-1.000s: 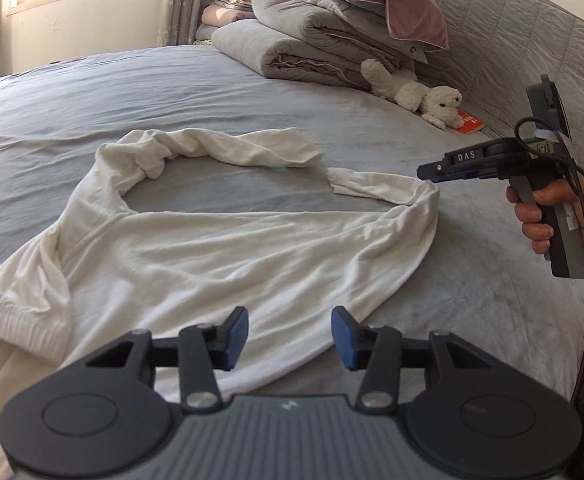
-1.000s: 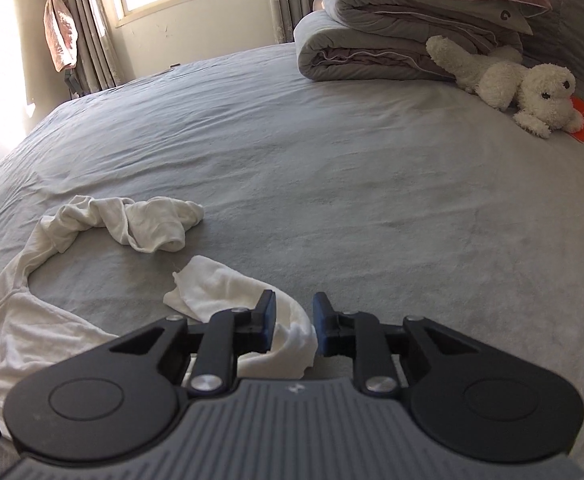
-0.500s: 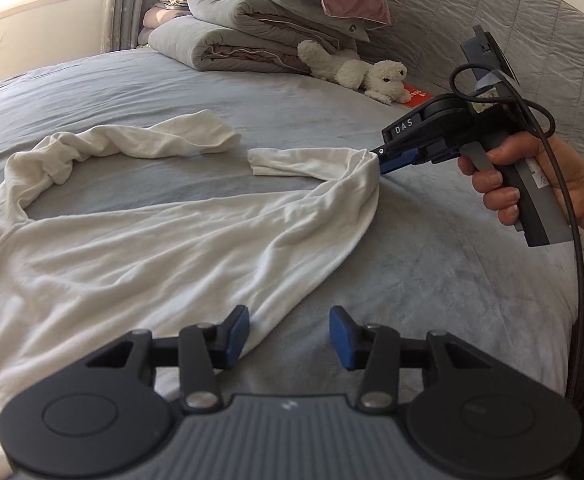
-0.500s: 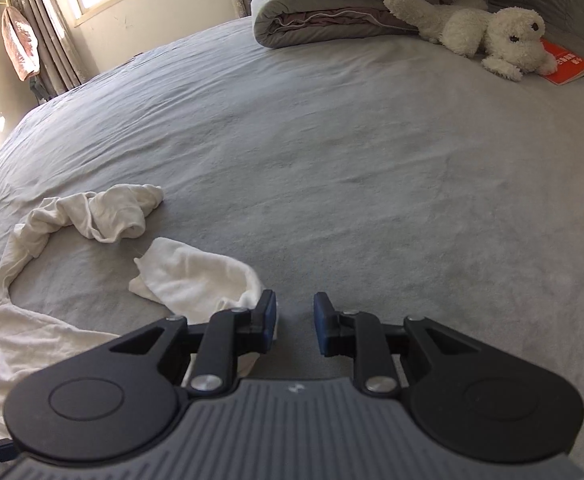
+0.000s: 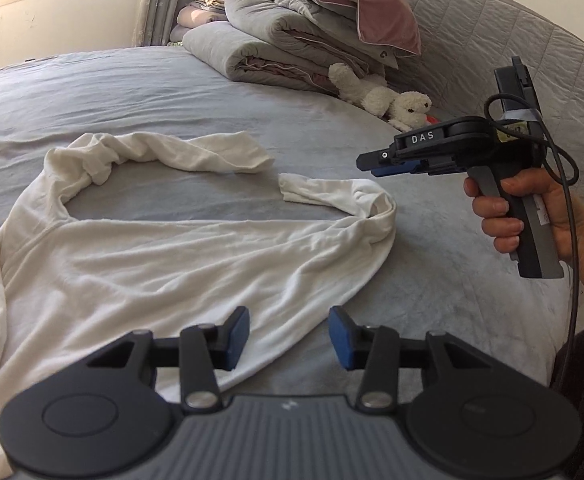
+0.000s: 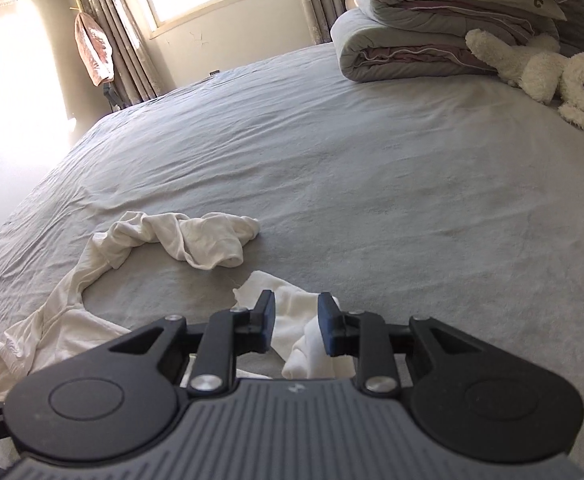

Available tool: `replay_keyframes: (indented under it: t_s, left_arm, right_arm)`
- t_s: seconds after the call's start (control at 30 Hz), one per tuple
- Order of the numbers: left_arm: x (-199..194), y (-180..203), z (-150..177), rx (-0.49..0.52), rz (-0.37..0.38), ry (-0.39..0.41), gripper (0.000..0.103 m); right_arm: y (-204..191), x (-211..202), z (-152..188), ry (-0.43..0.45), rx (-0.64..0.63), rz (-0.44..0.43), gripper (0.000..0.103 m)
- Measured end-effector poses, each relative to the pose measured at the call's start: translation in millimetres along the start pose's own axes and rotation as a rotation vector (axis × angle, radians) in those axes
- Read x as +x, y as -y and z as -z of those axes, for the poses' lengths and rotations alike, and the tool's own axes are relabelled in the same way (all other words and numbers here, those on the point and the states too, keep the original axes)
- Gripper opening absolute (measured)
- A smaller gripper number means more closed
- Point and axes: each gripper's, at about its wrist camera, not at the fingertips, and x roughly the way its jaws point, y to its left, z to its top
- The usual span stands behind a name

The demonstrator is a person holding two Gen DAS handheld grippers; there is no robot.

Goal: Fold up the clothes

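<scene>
We see the cream long-sleeved cotton shirt (image 5: 163, 264) lying flat on the grey bedsheet (image 5: 432, 264), its body running long from the near left toward the far right. Both sleeves curl inward at the far side, cuffs pointing at each other across a short gap.

The left gripper (image 5: 288, 336) hangs just above the shirt's near hem edge. Its blue-padded jaws stand moderately apart with nothing between them.

The right gripper (image 6: 295, 328) sits above and to the right of the right sleeve's folded bend, clear of the cloth. Its jaws have just been opening; the gap is narrow, and the sleeve lies below it on the sheet, not pinched. A hand (image 5: 528, 212) holds its grip.

Beyond both grippers, folded grey quilts (image 6: 420, 40) and a white plush toy (image 6: 552, 76) rest at the bed's far end.
</scene>
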Motion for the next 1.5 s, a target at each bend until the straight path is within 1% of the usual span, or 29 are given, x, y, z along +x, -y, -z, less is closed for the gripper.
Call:
replay_keyframes:
  t_s: [0.13, 0.23, 0.37, 0.47, 0.5, 0.53, 0.6, 0.63, 0.67, 0.7, 0.73, 0.77, 0.8, 0.87, 0.93, 1.07, 1.17, 1.23, 1.37, 1.43, 1.5]
  left_arm:
    - [-11.2, 22.6, -27.5, 0.007, 0.007, 0.022, 0.044]
    - [-17.2, 38.6, -43.9, 0.016, 0.002, 0.040, 0.044]
    - [-29.7, 59.2, -71.6, 0.009, 0.021, 0.083, 0.044]
    - [-33.2, 68.8, -84.3, -0.036, 0.061, 0.105, 0.044]
    - [-33.0, 70.2, -85.8, -0.051, 0.074, 0.110, 0.044]
    - [-30.9, 68.2, -85.1, -0.098, 0.103, 0.108, 0.044]
    - [-22.7, 60.2, -82.4, -0.173, 0.125, 0.058, 0.044]
    - [-21.3, 58.7, -81.4, -0.171, 0.107, 0.048, 0.044]
    - [-23.0, 59.1, -80.8, -0.146, 0.079, 0.061, 0.044]
    - [-25.9, 58.5, -79.9, -0.130, 0.055, 0.072, 0.044]
    - [-29.2, 56.6, -78.6, -0.139, 0.041, 0.073, 0.044]
    - [-32.6, 54.4, -77.3, -0.152, 0.029, 0.073, 0.044]
    - [-38.5, 51.4, -75.1, -0.175, 0.018, 0.073, 0.045]
    - [-50.2, 49.5, -72.9, -0.185, -0.023, 0.076, 0.046]
    - [-60.9, 48.8, -73.6, -0.183, -0.064, 0.080, 0.046]
    - [-78.1, 51.3, -75.1, -0.188, -0.082, 0.097, 0.046]
    - [-80.7, 59.8, -76.8, -0.134, -0.094, 0.085, 0.046]
    - [-79.9, 66.6, -79.4, -0.089, -0.102, 0.082, 0.046]
    - [-78.1, 82.5, -97.9, -0.044, -0.072, 0.117, 0.046]
    - [-74.8, 91.3, -106.1, -0.022, -0.044, 0.134, 0.047]
    - [-66.6, 98.2, -107.1, -0.001, -0.031, 0.131, 0.048]
  right_arm:
    - [-6.0, 1.6, -6.3, 0.025, 0.012, -0.023, 0.030]
    - [-2.3, -3.9, -9.2, 0.047, 0.055, -0.043, 0.030]
    - [3.7, -24.2, -12.2, 0.119, 0.070, -0.015, 0.030]
    - [1.7, -33.2, -11.0, 0.136, 0.052, 0.000, 0.032]
    - [0.2, -35.0, -9.8, 0.145, 0.045, 0.005, 0.035]
    - [-3.6, -35.3, -7.2, 0.146, 0.025, 0.014, 0.040]
    - [-17.2, -32.0, 1.7, 0.129, -0.049, 0.044, 0.044]
    - [-24.1, -30.4, 6.1, 0.120, -0.086, 0.059, 0.044]
    - [-28.4, -28.9, 9.9, 0.107, -0.094, 0.054, 0.044]
    - [-29.2, -27.3, 13.5, 0.080, -0.065, 0.018, 0.045]
    - [-30.5, -25.5, 16.6, 0.053, -0.048, -0.010, 0.045]
    - [-33.0, -23.8, 18.1, 0.042, -0.048, -0.014, 0.045]
    - [-36.4, -22.6, 18.9, 0.044, -0.058, -0.011, 0.045]
    - [-40.2, -22.0, 16.0, 0.063, -0.067, -0.008, 0.045]
    - [-41.0, -22.4, 13.1, 0.080, -0.038, -0.031, 0.048]
    - [-40.5, -25.5, 11.6, 0.097, 0.014, -0.087, 0.050]
    - [-29.3, -38.1, 6.8, 0.137, 0.019, -0.048, 0.050]
    - [-13.6, -47.0, 0.0, 0.168, 0.045, -0.016, 0.050]
    - [35.3, -63.2, -13.2, 0.223, 0.192, 0.014, 0.051]
    - [57.1, -66.6, -16.2, 0.230, 0.261, 0.033, 0.051]
    - [71.8, -66.8, -15.8, 0.226, 0.318, 0.037, 0.051]
